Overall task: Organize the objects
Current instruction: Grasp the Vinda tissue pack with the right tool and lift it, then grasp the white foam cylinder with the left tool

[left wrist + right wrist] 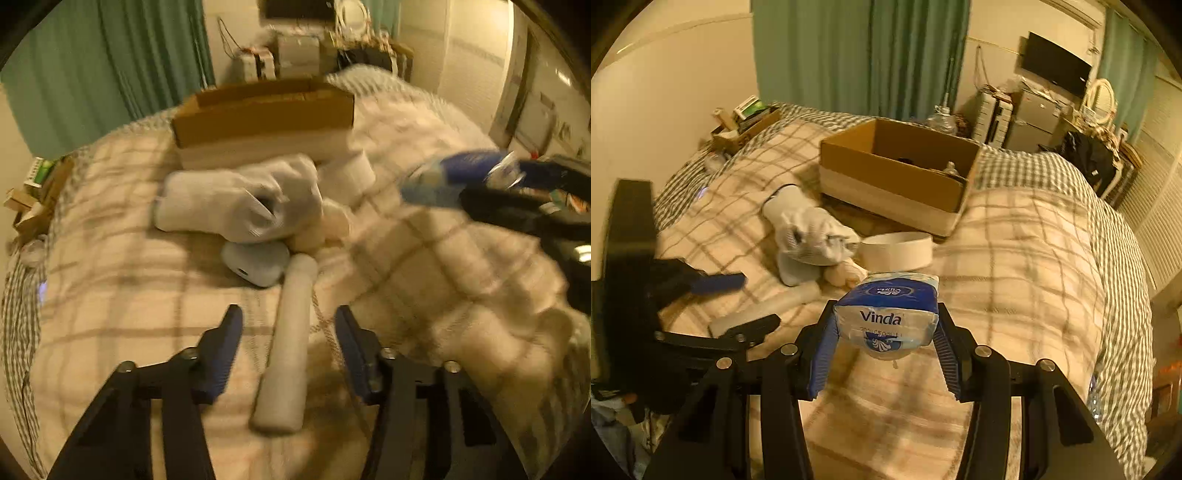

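My left gripper (pixel 288 326) points down at the checked bedspread (pixel 129 295), and a white foam tube (pixel 286 347) lies lengthwise between its fingers. A gap shows on both sides of the tube, so the pads do not touch it and the gripper is open. My right gripper (pixel 886 332) is shut on a blue and white Vinda tissue pack (pixel 888 314), held just above the bed. In the left wrist view that tissue pack (pixel 458 173) hangs blurred at the right. An open cardboard box (pixel 886 173) stands further back on the bed, with a few small items inside it.
A white glove (pixel 240 206) lies crumpled in front of the box, with a pale rounded case (pixel 255 266) and small beige rolls (pixel 847 275) against it. A white ring (pixel 895 251) stands beside them. Clutter lines the bed's far left edge; furniture and a screen stand beyond.
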`<act>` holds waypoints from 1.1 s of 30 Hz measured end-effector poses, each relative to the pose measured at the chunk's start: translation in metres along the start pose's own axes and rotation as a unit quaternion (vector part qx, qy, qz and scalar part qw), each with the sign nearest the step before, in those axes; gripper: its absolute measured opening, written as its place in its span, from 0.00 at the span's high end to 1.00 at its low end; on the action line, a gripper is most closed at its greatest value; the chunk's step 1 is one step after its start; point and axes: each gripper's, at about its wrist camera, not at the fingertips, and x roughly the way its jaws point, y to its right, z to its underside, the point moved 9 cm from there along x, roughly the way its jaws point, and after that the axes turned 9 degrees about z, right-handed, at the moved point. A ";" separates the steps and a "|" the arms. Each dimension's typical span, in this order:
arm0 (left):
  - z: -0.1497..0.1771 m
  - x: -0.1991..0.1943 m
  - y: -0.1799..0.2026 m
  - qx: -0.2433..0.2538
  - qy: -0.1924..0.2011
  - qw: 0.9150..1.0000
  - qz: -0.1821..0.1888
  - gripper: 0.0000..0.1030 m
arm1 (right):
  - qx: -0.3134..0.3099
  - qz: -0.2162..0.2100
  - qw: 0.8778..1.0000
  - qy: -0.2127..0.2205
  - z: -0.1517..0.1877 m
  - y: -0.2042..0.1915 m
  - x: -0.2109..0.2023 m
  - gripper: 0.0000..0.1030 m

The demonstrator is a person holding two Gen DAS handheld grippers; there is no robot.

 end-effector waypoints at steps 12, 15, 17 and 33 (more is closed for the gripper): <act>0.011 0.014 0.011 0.024 -0.024 0.999 0.006 0.89 | 0.020 -0.021 1.000 -0.006 0.011 0.004 0.004 0.53; 0.007 0.006 0.006 0.006 -0.012 1.000 0.013 0.91 | 0.023 -0.018 1.000 0.002 0.010 0.007 -0.003 0.53; 0.003 -0.002 0.005 -0.003 0.001 1.000 0.019 0.91 | 0.023 -0.015 1.000 0.009 0.008 0.010 -0.008 0.53; -0.079 -0.078 0.009 0.018 0.111 0.994 0.015 0.91 | 0.001 0.005 0.997 0.080 -0.048 0.013 -0.046 0.53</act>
